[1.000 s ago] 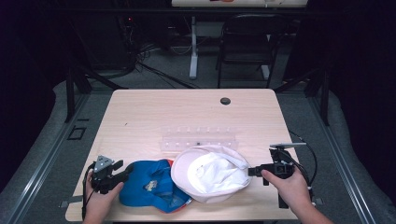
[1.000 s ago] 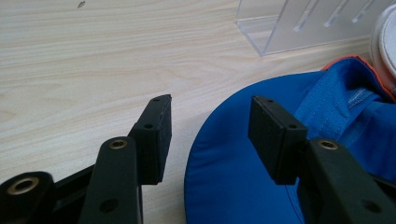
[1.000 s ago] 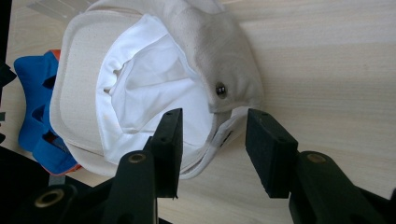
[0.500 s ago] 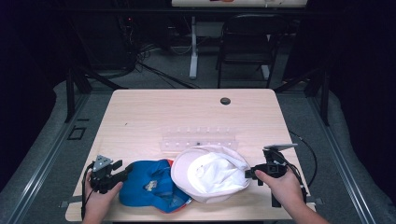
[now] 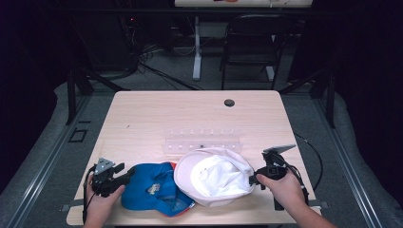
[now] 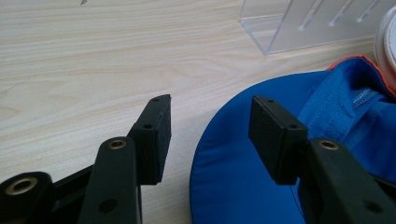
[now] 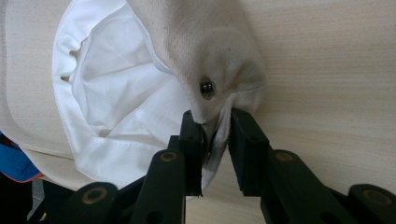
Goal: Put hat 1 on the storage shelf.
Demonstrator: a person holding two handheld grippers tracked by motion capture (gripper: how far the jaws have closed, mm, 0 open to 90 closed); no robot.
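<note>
A white bucket hat (image 5: 214,175) lies crown-down near the table's front edge, its inside facing up. My right gripper (image 5: 254,179) is at its right rim, shut on a fold of the fabric (image 7: 212,140) just below a small metal eyelet (image 7: 207,87). A blue cap (image 5: 152,187) lies left of the hat, partly under its brim. My left gripper (image 5: 124,176) is at the cap's left side and stands open. In the left gripper view, one fingertip (image 6: 156,130) hangs over bare wood, the other over the blue brim (image 6: 229,182).
A clear acrylic rack (image 5: 202,142) with a row of slots lies just behind both hats, seen close up as the clear rack (image 6: 317,23). A dark round grommet (image 5: 229,102) sits at the table's far side. Bare wood (image 5: 157,118) stretches behind the rack.
My right gripper has shifted a little left and toward the front edge, staying on the hat's rim. The left gripper and blue cap have not moved.
</note>
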